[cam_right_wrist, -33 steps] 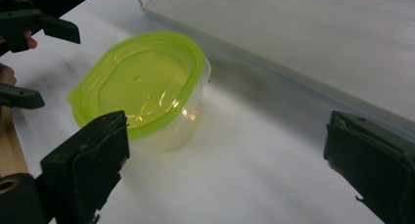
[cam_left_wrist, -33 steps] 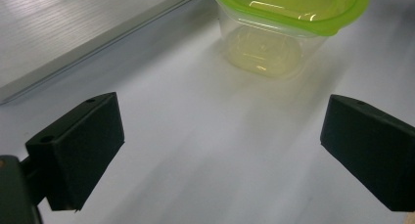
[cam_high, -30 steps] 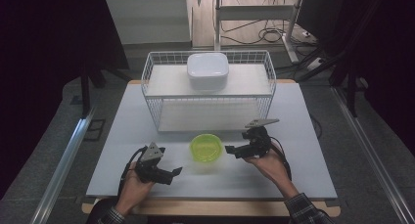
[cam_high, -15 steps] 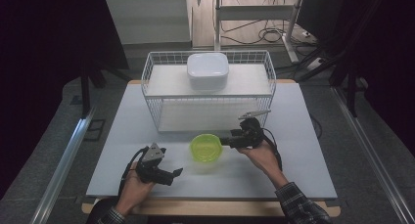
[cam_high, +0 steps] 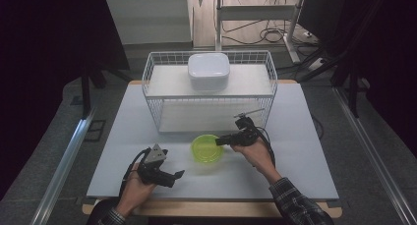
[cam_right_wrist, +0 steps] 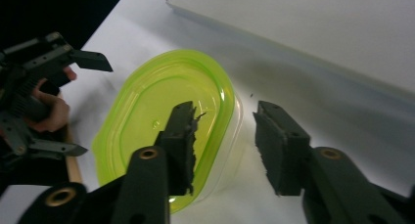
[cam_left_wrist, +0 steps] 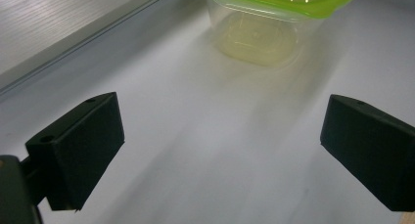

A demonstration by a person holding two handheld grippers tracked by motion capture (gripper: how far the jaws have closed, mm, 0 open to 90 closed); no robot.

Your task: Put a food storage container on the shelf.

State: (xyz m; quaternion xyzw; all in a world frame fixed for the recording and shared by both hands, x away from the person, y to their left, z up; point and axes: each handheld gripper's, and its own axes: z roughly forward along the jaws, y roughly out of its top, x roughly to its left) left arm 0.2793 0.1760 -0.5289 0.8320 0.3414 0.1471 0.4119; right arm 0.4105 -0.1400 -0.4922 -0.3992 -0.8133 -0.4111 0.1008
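I see the green container [cam_high: 206, 148] sitting on the white worktop [cam_high: 305, 156], near its front middle, just in front of the wire rack [cam_high: 209, 90]. It is a clear tub with a lime-green rim. My right tool [cam_high: 222, 140] is at its right edge with jaws spread: in the right gripper view one jaw hangs over the inside of the container and the other sits outside its wall, the rim between them. I cannot tell whether either jaw touches it. My left tool [cam_high: 178, 175] rests low by the front-left of the worktop, jaws spread wide on nothing, pointed toward the container. A white lidded box [cam_high: 208, 70] sits on the rack's top shelf.
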